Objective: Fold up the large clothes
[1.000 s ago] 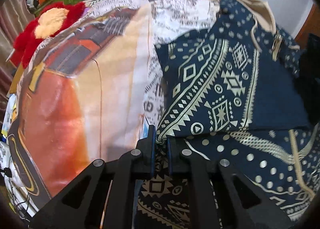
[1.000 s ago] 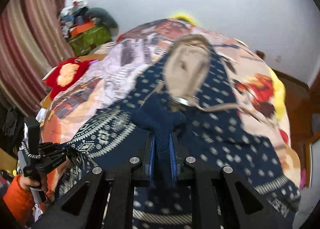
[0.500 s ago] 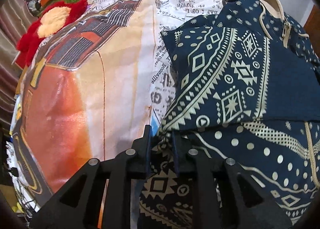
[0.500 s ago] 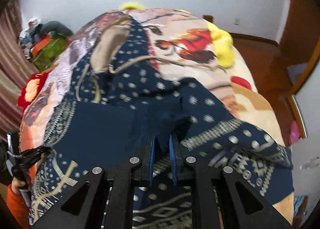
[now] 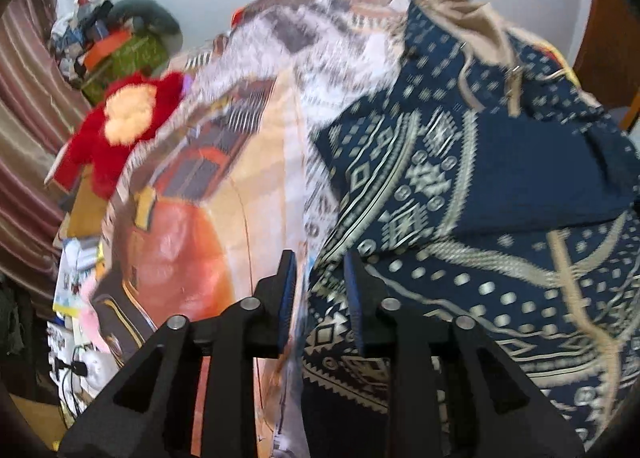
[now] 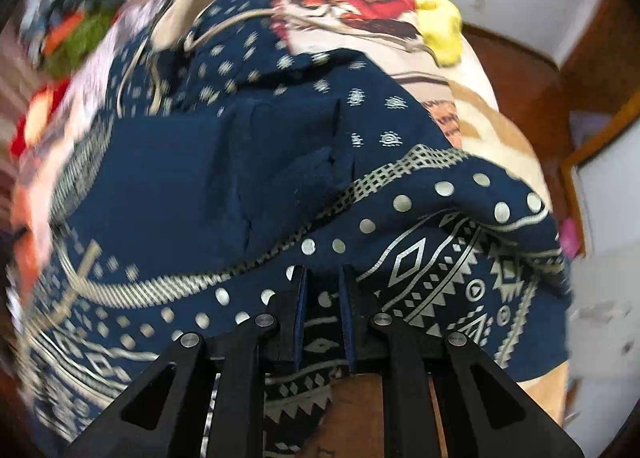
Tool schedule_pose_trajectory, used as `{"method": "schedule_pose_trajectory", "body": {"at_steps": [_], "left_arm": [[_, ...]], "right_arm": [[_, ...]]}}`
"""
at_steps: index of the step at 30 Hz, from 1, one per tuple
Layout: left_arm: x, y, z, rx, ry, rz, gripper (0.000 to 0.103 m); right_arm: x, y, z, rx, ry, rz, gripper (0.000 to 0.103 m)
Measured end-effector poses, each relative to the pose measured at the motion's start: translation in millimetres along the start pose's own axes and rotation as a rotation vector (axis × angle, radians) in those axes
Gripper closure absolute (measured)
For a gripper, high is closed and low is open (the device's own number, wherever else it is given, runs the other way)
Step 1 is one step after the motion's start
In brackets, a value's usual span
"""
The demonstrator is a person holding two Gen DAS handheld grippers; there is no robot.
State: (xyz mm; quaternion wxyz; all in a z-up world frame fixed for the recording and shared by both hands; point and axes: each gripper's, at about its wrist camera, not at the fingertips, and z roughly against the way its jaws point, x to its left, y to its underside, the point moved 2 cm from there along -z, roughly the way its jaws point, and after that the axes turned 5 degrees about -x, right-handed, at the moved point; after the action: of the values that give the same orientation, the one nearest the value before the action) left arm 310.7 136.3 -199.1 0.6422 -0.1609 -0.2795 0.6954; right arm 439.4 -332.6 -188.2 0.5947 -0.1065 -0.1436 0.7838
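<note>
A navy hooded garment (image 5: 500,186) with cream geometric print and a tan-lined hood lies on the bed; it also fills the right wrist view (image 6: 240,178), with a sleeve folded across its body. My left gripper (image 5: 318,282) stands at the garment's left edge, jaws parted, with the cloth edge between them and not clamped. My right gripper (image 6: 322,290) sits at the garment's near hem, jaws slightly apart with patterned cloth between them.
The bed is covered by a printed orange and white blanket (image 5: 224,194). A red plush toy (image 5: 120,126) and a pile of clutter (image 5: 116,46) lie at the far left. A yellow plush (image 6: 440,26) sits at the far right. Wooden floor (image 6: 520,86) lies beyond.
The left jaws have opened and released the garment edge. The right gripper carried the sleeve across the body, let it go, and dropped back to the near hem.
</note>
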Motion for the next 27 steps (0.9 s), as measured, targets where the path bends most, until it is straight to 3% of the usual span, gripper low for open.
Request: {"method": "schedule_pose_trajectory", "body": {"at_steps": [4,10,15,17,21,24,27], "left_arm": [[-21,-17,23,-0.068,0.031,-0.026,0.06],[-66,-42,39,-0.109,0.092,-0.109,0.039],[-114,-62,34,-0.099,0.154,-0.165,0.033],[-133,-70,28,-0.088,0.173,-0.181,0.033],[-167,-80,10,-0.043,0.227,-0.185,0.033],[-194,-81,-8,0.0,0.244,-0.201,0.033],[-211,-79,-18,0.024,0.253,-0.23,0.033]], "right_arm": [[7,9,1,-0.009,0.053,0.119,0.091],[-14,20,15,-0.017,0.052,0.07,0.088],[-43,39,49,-0.055,0.107,0.027,0.087],[-66,48,63,-0.072,0.076,-0.045,0.087],[-132,73,76,-0.051,-0.024,-0.306,0.087],[-186,92,63,0.003,-0.137,-0.556,0.087],[-220,107,47,0.05,-0.188,-0.728,0.087]]}}
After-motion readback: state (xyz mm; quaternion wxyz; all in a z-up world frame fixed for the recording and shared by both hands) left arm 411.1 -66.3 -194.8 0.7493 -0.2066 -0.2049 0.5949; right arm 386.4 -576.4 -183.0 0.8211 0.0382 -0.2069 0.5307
